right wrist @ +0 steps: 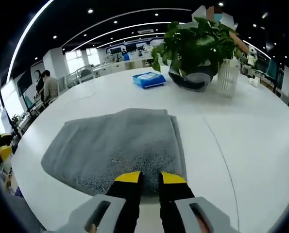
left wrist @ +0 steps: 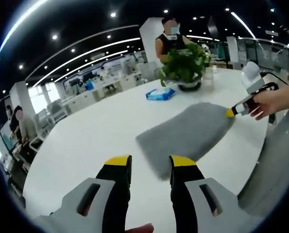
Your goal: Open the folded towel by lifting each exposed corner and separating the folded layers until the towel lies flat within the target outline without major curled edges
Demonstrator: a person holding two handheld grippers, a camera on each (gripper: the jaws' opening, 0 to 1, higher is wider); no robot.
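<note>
On the white worktop the towel lies folded. Your right gripper sits at its near edge, fingers narrowly apart, clamping nothing; the left gripper hovers apart. Bite too deep and you may lift several layers together.

The left tool has black jaws with yellow tips. Pale grey housings with slots flank them. The right tool looks the same.
</note>
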